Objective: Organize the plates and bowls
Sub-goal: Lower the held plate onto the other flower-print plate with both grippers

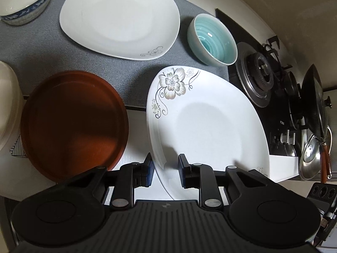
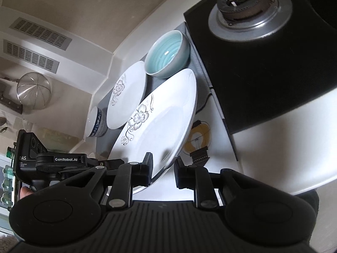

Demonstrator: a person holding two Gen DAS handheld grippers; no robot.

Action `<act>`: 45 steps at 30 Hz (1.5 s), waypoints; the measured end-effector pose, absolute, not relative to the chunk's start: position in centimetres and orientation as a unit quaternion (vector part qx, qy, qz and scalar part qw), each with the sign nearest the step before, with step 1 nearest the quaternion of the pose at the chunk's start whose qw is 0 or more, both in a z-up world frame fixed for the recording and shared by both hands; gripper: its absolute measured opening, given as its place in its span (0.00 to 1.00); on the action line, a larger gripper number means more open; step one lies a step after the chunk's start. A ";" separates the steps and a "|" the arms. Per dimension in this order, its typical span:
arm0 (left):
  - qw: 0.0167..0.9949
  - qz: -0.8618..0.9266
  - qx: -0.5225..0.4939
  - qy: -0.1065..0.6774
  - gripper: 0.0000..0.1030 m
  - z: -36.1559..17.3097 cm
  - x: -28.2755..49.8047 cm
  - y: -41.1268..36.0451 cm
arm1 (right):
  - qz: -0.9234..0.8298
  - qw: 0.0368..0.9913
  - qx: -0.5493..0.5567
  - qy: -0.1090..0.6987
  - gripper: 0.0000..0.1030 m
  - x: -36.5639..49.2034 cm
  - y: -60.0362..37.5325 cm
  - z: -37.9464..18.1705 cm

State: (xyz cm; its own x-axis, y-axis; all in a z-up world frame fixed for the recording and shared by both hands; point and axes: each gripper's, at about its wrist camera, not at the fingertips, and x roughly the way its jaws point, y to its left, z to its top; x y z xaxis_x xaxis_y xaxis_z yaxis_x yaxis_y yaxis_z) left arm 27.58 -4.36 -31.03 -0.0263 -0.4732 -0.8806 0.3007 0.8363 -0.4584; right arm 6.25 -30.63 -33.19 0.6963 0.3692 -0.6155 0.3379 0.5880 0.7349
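The flower plate [image 1: 208,124] sits between both hand-held grippers' spread fingers, left [image 1: 164,168] and right [image 2: 162,168]; its near rim is hidden.

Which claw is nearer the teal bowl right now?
Hard to call. Both the left claw and the right claw straddle opposite rims of the near flowered plate; the teal bowl sits beyond it.

Three plates [image 1: 120,19], two bowls [image 1: 212,40]
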 end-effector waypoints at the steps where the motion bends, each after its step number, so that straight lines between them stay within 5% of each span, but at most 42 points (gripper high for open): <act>1: 0.696 -0.279 -0.067 0.658 0.25 -30.7 27.5 -4.1 | 0.012 0.803 0.453 0.388 0.22 6.3 -30.6 -33.0; 13: 0.731 -0.254 -0.074 0.629 0.25 -28.5 29.0 -1.0 | 0.055 0.807 0.450 0.378 0.22 10.6 -28.9 -32.8; 45: 0.742 -0.180 -0.105 0.637 0.25 -32.7 42.8 3.7 | 0.039 0.803 0.424 0.417 0.20 27.0 -24.2 -36.7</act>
